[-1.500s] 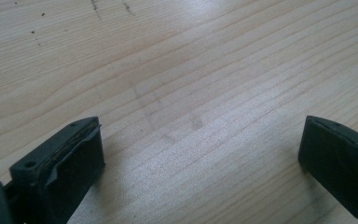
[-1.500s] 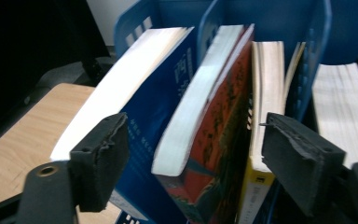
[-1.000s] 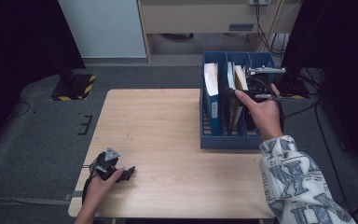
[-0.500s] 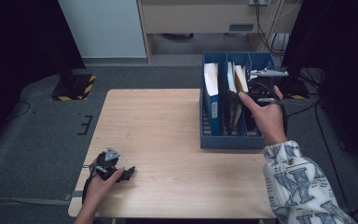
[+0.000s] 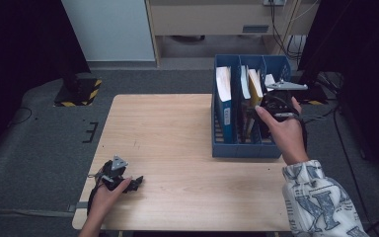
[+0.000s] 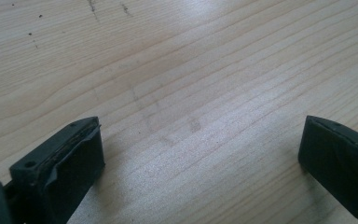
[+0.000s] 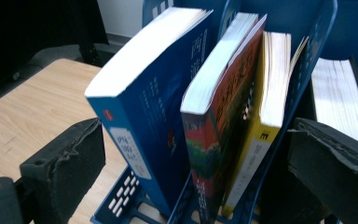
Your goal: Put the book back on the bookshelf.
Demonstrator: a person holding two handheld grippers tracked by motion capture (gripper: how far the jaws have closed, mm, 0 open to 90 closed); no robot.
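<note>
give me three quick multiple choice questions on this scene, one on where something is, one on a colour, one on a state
1. Where does the blue plastic slotted book rack stand on the light wooden table?
A. at its right side
B. at its left edge
C. in the near left corner

2. What colour is the cover of the thick book leaning in the rack's leftmost slot?
A. green
B. blue
C. white

3. How do the jaws of the left gripper stand?
A. shut on a book
B. shut on nothing
C. wide apart over bare wood

Answers:
1 A, the high view shows the rack at the table's right side.
2 B, the right gripper view shows its blue cover.
3 C, the left gripper view shows bare wood between the jaws.
</note>
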